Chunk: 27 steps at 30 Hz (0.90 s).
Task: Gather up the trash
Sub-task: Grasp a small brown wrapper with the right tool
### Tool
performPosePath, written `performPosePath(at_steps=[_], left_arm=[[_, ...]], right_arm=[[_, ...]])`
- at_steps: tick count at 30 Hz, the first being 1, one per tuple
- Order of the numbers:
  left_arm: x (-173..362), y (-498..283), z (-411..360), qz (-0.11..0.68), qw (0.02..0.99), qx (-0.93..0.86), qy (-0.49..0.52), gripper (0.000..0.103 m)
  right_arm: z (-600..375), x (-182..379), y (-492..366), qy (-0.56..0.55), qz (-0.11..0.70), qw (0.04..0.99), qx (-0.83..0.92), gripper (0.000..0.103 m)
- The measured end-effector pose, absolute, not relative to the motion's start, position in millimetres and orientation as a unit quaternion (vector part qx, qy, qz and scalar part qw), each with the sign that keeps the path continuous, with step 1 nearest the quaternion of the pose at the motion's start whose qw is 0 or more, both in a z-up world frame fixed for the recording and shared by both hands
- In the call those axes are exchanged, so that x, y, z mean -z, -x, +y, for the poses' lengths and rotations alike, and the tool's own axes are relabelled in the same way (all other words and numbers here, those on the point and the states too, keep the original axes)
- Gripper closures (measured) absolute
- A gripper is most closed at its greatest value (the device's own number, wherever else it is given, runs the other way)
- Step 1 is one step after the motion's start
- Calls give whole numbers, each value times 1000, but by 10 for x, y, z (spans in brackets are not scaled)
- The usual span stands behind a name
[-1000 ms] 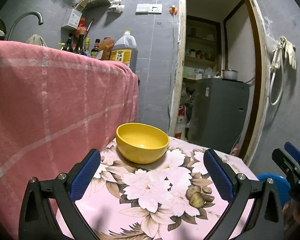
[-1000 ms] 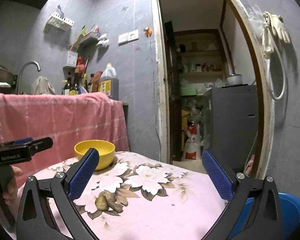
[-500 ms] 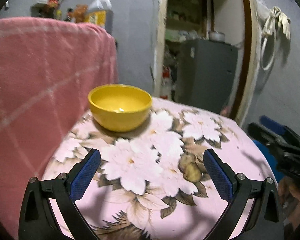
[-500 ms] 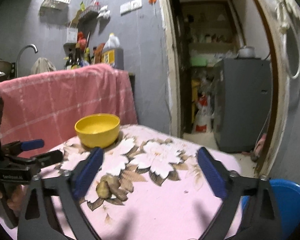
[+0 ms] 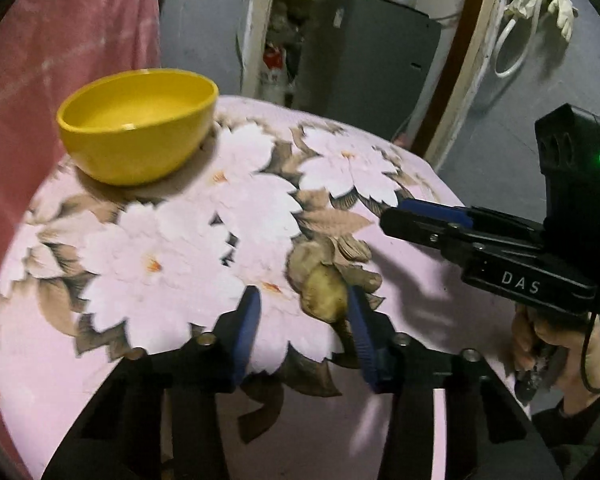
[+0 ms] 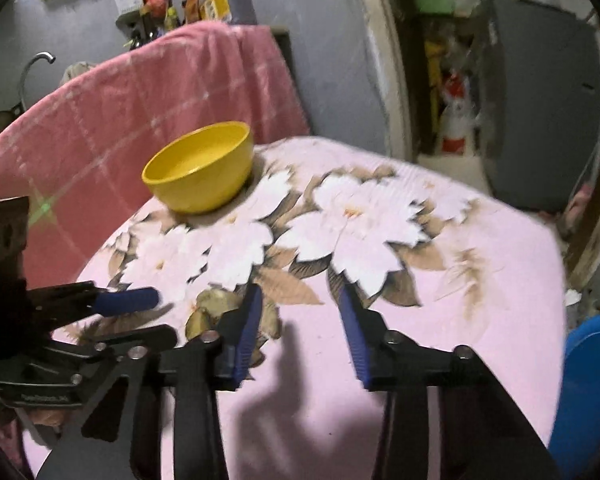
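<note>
Both grippers point down at a slant over the table (image 5: 412, 208) with the pink flowered cloth. The left gripper (image 5: 302, 312) has just been closing its jaws; they stand half apart with only cloth between them, and the brown scraps (image 5: 324, 288) lie just at its right finger, whether touching I cannot tell. The right gripper (image 6: 298, 316) has also been closing, gripping nothing, with the scraps (image 6: 208, 312) near on its left. A yellow bowl (image 5: 138, 124) stands at the far left. A hand (image 5: 548, 340) grips the right gripper's handle.
</note>
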<state>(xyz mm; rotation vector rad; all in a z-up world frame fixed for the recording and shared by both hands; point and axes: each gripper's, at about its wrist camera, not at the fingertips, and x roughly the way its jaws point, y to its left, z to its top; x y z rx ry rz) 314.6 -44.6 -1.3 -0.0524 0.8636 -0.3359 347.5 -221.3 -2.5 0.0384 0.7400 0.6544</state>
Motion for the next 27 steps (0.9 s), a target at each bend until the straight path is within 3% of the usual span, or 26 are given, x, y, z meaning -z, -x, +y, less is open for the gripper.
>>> performPosePath(at_steps=[6, 11, 17, 21, 27], left_arm=[[68, -3242, -436, 433, 884, 172, 47, 77], [93, -3270, -449, 440, 877, 184, 54, 87], [89, -3278, -452, 443, 876, 182, 59, 90], [53, -3245, -434, 442, 877, 180, 62, 94], [30, -3194, -425, 438, 878, 181, 63, 96]], right_arm=[[-2065, 74, -3484, 11, 375, 866, -331, 80], [-1967, 135, -3528, 27, 394, 855, -336, 80], [-1859, 228, -3591, 44, 421, 843, -333, 81], [-1845, 234, -3583, 49, 422, 843, -330, 93], [-1811, 213, -3526, 60, 412, 848, -329, 95]])
